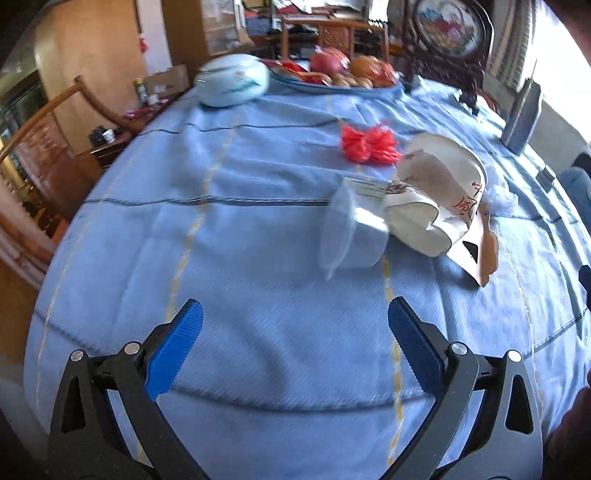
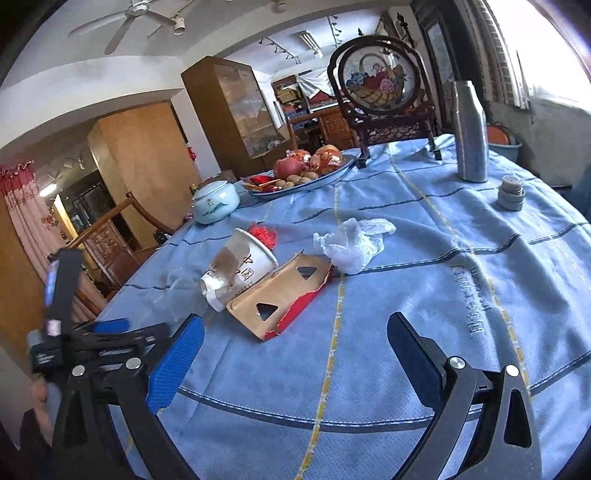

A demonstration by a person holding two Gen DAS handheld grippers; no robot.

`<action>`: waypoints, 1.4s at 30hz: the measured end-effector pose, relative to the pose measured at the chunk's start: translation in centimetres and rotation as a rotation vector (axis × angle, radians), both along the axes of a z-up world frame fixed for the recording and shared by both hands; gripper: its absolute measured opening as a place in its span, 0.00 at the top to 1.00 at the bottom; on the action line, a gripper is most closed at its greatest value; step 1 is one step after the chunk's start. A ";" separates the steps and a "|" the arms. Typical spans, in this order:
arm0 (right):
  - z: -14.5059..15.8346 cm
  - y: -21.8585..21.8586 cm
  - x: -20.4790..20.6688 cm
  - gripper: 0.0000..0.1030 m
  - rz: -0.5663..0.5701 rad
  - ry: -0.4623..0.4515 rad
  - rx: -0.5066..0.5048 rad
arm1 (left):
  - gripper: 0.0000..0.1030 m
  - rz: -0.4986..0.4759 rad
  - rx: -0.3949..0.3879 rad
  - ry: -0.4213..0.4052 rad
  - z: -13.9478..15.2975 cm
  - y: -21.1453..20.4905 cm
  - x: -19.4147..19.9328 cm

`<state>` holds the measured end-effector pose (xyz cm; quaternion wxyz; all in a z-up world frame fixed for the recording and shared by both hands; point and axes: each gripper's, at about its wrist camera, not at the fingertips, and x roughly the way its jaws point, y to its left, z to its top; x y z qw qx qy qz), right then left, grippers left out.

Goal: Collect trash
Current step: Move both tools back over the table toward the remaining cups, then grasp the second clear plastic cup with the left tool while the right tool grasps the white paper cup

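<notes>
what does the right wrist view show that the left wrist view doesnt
Only the right wrist view shows the ceiling fan, the small stacked tins, the whole crumpled clear plastic bag and the left gripper from the side. Only the left wrist view shows the clear plastic cup lying on its side plainly. Both show the blue tablecloth, tipped paper cup, torn cardboard box, red plastic scrap, fruit plate, lidded ceramic pot and framed embroidery. Each view shows its own gripper open and empty.
</notes>
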<state>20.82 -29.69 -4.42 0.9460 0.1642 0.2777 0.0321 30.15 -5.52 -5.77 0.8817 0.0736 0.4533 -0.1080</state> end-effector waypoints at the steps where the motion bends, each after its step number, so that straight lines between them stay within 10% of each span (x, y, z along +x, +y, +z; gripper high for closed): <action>1: 0.0 -0.1 0.0 0.05 0.005 0.000 0.007 | 0.06 -0.007 0.011 0.002 -0.1 -0.5 0.3; 10: -0.4 -1.3 0.3 0.05 0.022 0.012 0.106 | 0.06 0.045 0.121 -0.050 -0.2 -1.3 3.8; 20: -1.6 -3.3 1.3 0.05 0.023 0.057 0.246 | 0.06 0.133 0.021 -0.032 0.9 5.5 3.8; 35: -1.5 -3.0 1.3 0.05 0.023 0.058 0.215 | 0.07 0.074 -0.102 0.009 1.0 1.5 7.4; 42: -1.5 -2.8 1.6 0.05 0.026 0.076 0.199 | 0.28 0.043 -0.057 0.058 -1.1 0.1 8.8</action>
